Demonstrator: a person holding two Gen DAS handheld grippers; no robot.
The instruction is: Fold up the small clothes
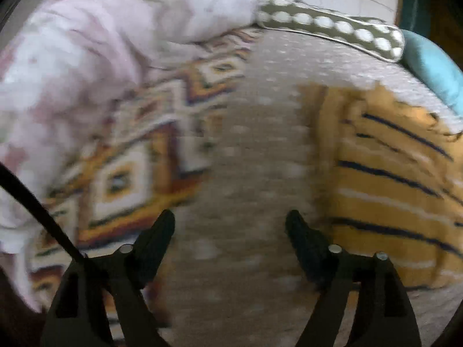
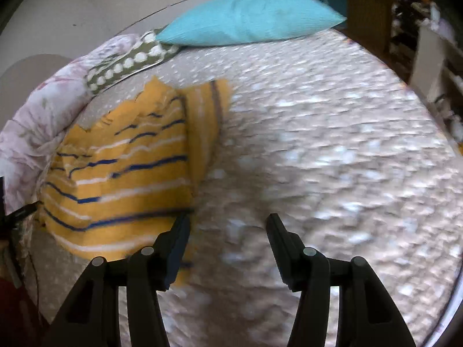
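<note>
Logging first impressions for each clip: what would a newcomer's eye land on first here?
The yellow striped garment stands out first, lying partly folded on the speckled bedspread, to the left in the right wrist view. Next comes the turquoise pillow at the far edge, beside a green dotted cushion. Both the left tool and right tool are open and empty over the bed.

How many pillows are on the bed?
2: a teal pillow at the bed's far edge, and a green pillow with white dots beside it, its end tucked under the teal one. The pink floral bedding may hide more.
</note>
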